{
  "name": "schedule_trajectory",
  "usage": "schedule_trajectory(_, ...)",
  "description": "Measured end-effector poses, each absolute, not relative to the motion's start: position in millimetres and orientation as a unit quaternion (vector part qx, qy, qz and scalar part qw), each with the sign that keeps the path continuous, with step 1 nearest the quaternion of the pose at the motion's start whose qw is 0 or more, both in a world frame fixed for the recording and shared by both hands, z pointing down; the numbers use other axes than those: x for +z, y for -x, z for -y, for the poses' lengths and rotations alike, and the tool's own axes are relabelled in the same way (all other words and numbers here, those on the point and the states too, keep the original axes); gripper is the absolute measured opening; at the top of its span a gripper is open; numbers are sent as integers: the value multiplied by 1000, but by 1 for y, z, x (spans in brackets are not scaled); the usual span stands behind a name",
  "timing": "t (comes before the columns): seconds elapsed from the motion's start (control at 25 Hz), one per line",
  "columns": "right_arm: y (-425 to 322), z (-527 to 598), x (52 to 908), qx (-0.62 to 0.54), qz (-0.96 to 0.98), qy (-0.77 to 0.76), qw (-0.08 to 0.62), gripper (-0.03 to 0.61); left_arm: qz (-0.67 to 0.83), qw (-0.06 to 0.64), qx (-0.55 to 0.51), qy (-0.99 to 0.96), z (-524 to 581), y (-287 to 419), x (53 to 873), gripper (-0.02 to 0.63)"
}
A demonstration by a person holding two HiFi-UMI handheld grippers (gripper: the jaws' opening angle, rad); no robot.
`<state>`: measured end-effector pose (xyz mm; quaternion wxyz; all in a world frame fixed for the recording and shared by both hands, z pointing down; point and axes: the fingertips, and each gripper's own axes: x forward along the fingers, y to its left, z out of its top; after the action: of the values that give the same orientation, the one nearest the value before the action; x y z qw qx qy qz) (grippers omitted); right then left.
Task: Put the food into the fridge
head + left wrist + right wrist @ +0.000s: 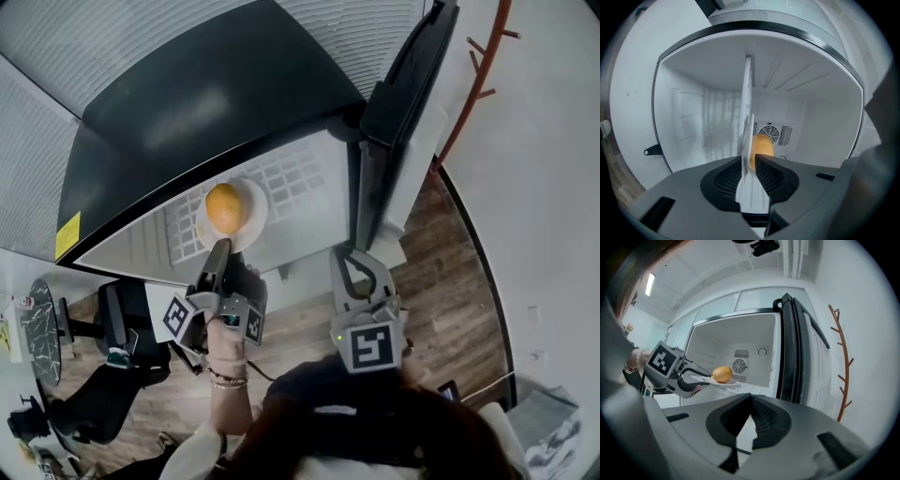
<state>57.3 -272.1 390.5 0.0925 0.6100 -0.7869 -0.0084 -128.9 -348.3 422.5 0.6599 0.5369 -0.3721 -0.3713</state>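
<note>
A yellow-orange fruit [225, 207] lies on a white plate [251, 220] over the white wire shelf [300, 187] of the open fridge. Whether the plate rests on the shelf I cannot tell. My left gripper [221, 248] reaches to the plate's near rim. In the left gripper view the plate [747, 117] runs edge-on between the jaws of the left gripper [749, 161], with a gap on the right side through which the fruit [762, 146] shows. My right gripper [751, 397] hangs shut and empty before the fridge, beside the door [790, 348]. It sees the fruit [722, 373] and the left gripper [686, 376].
The black-edged fridge door [403, 103] stands open on the right. A brown branch-shaped stand [478, 75] is against the white wall. A black office chair [112, 375] stands on the wood floor at the lower left. A round fan vent [773, 133] sits on the fridge's back wall.
</note>
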Motion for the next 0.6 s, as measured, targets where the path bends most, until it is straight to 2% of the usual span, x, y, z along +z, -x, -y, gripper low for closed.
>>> schedule_trajectory(0.6,-37,247,381,-30,802,-590,84,0,380,634,-370,-563,303,138,416,71)
